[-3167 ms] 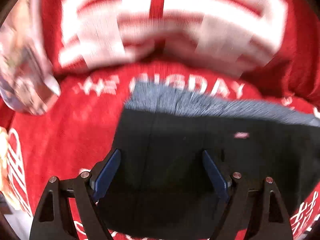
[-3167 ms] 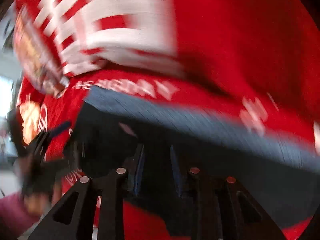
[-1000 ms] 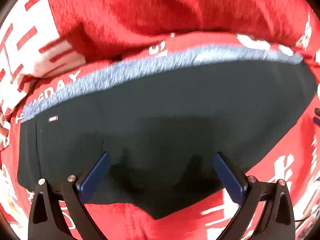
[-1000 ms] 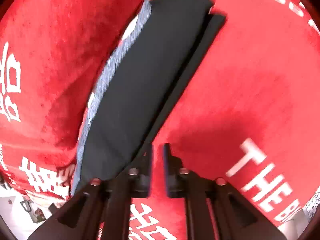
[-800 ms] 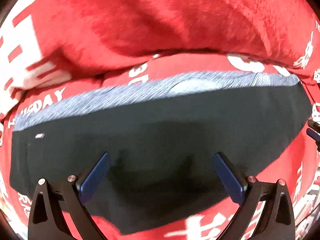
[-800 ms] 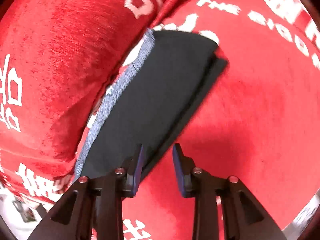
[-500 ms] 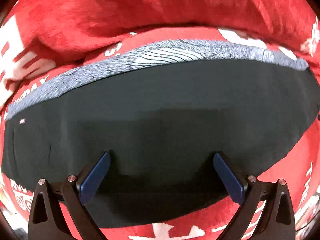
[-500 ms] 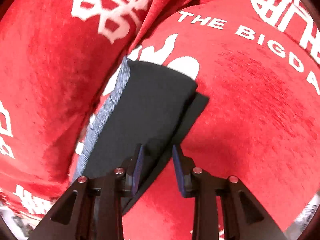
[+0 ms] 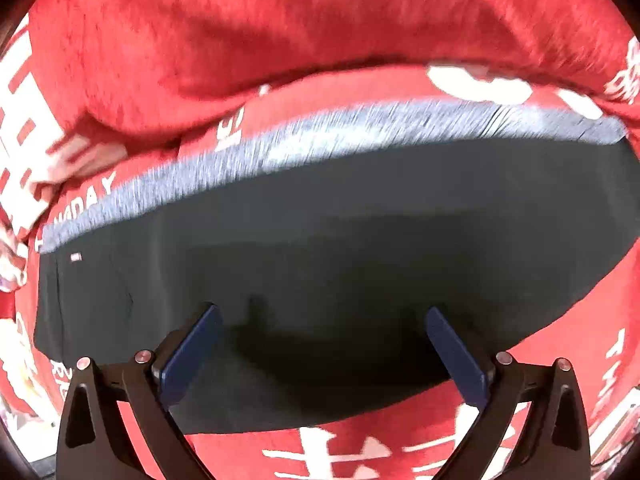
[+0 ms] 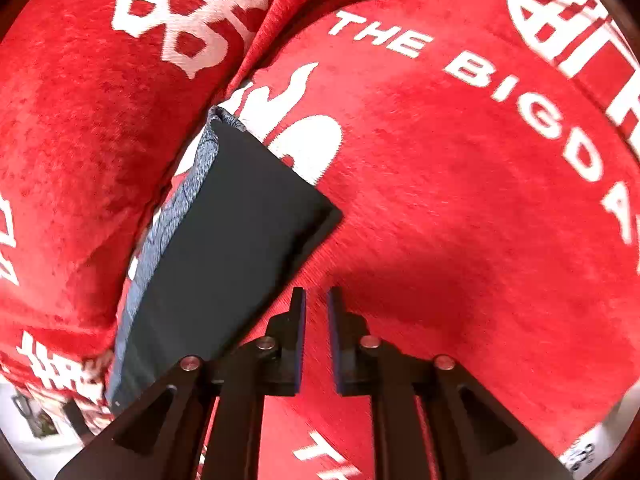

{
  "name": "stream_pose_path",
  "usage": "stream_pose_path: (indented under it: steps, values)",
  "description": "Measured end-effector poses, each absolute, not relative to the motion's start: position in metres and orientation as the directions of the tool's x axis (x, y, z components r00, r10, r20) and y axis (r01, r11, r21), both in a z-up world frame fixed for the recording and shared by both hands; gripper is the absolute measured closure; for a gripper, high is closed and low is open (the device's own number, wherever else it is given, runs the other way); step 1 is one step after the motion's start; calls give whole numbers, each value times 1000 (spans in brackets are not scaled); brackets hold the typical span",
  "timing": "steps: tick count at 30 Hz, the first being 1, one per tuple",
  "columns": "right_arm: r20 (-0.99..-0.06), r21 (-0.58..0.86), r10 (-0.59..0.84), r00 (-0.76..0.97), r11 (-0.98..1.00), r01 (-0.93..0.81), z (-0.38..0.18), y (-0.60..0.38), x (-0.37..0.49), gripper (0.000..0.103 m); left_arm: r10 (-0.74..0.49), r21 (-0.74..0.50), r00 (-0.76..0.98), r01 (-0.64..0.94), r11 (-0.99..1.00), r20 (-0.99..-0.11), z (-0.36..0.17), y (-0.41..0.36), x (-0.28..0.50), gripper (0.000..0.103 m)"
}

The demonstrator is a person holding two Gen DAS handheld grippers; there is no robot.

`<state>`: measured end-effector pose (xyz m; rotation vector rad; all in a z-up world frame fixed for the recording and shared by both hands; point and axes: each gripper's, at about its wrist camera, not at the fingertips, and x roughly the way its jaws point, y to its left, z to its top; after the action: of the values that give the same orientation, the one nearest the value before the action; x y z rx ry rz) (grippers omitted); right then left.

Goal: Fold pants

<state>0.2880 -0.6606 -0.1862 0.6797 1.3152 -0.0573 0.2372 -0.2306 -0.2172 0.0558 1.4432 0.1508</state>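
The dark pants [image 9: 340, 248] lie folded flat on a red cover, with a grey-blue waistband [image 9: 360, 128] along their far edge. My left gripper [image 9: 324, 344] is wide open above the pants' near part, holding nothing. In the right wrist view the pants [image 10: 224, 240] show as a dark folded slab to the left, two layers at the near corner. My right gripper [image 10: 316, 320] is just right of that corner, over the red cover, its jaws a narrow gap apart with nothing between them.
The red plush cover [image 10: 460, 200] with white lettering spans the seat. A red cushion [image 9: 300, 28] rises right behind the waistband and also shows in the right wrist view [image 10: 80, 120]. A pale floor [image 10: 36, 440] shows at the lower left.
My right gripper let go of the pants' edge and drew back to the right, off the cloth. My left gripper stayed open over the pants and shifted slightly.
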Motion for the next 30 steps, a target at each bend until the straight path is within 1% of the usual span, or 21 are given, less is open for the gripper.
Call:
stream_pose_path:
  steps: [4, 8, 9, 12, 13, 15, 18, 19, 20, 21, 22, 23, 27, 30]
  values:
    - [-908, 402, 322, 270, 853, 333, -171, -653, 281, 87, 116, 104, 175, -76, 992, -978, -201, -243, 257, 0]
    - [-904, 367, 311, 292, 916, 162, -159, -610, 312, 87, 105, 80, 185, -134, 988, -977, -206, -255, 278, 0]
    - [-904, 358, 309, 295, 924, 132, -159, -600, 318, 87, 107, 83, 183, -136, 987, -977, -211, -260, 280, 0]
    - [-916, 304, 272, 296, 951, 65, -165, -576, 335, 87, 163, 150, 138, -105, 983, -977, -238, -273, 278, 0]
    - [-923, 282, 255, 289, 958, 55, -168, -574, 336, 87, 178, 169, 93, -96, 981, -980, -251, -276, 274, 0]
    - [-945, 214, 191, 264, 975, 60, -184, -578, 339, 88, 153, 134, 124, -151, 979, -980, -249, -271, 269, 0]
    - [-929, 286, 237, 283, 948, 143, -180, -598, 332, 86, 126, 109, 100, -156, 982, -987, -249, -267, 268, 0]
    - [-926, 305, 252, 282, 938, 162, -177, -603, 328, 84, 127, 112, 96, -152, 982, -987, -248, -267, 268, 0]
    - [-916, 343, 286, 282, 922, 179, -176, -609, 324, 76, 133, 118, 94, -146, 982, -987, -248, -268, 269, 0]
    - [-903, 385, 324, 281, 902, 196, -176, -614, 318, 64, 139, 125, 94, -140, 982, -986, -248, -269, 269, 0]
    - [-892, 416, 353, 282, 885, 209, -176, -617, 313, 57, 149, 136, 96, -132, 982, -984, -248, -271, 270, 0]
    - [-883, 440, 374, 283, 870, 224, -176, -619, 308, 47, 161, 148, 99, -125, 981, -982, -247, -274, 270, 0]
    - [-861, 499, 437, 261, 825, 266, -184, -618, 293, 46, 178, 166, 99, -117, 979, -979, -246, -277, 271, 0]
    - [-852, 517, 457, 255, 807, 285, -189, -617, 286, 46, 181, 170, 96, -113, 979, -979, -245, -279, 271, 0]
